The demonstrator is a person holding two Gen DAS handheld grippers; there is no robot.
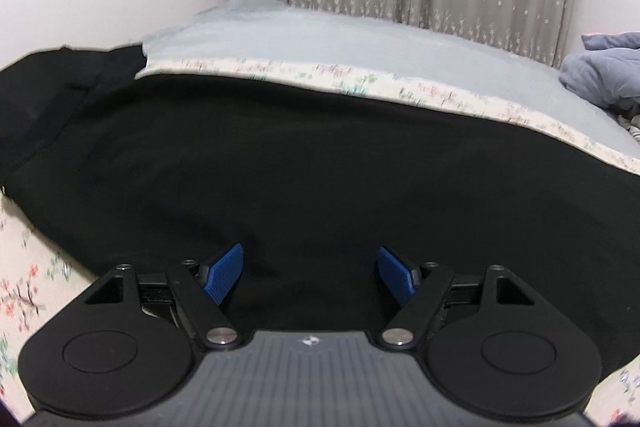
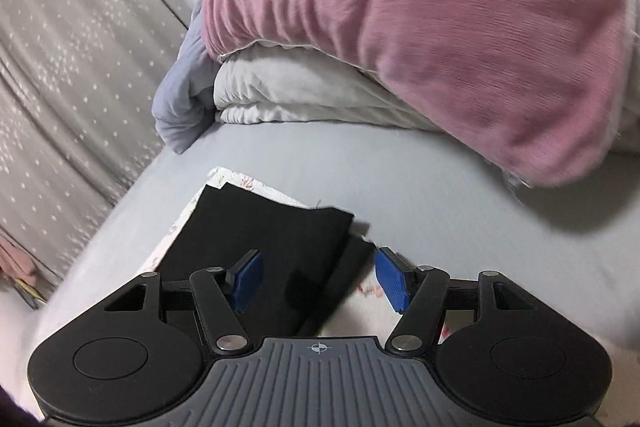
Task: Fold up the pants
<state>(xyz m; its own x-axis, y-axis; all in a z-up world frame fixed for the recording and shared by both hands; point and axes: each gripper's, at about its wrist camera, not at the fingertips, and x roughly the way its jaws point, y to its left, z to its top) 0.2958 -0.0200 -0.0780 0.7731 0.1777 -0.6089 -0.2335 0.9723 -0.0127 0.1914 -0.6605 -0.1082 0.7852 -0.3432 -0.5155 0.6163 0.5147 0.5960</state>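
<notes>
Two views show us the scene. From the left wrist, we see the left gripper point(image 1: 311, 275) with its blue fingers point(image 1: 224, 277) standing wide apart and holding nothing, above the black pants point(image 1: 300, 167). The pants lie flat on a floral cloth point(image 1: 360, 79) spread over the bed point(image 1: 320, 39). From the right wrist, we see the right gripper point(image 2: 318, 277) with fingers point(image 2: 392, 279) also apart and empty, over the folded leg ends of the pants point(image 2: 260, 231). Behind them lies a pink pillow point(image 2: 440, 27) on white bedding point(image 2: 280, 95).
</notes>
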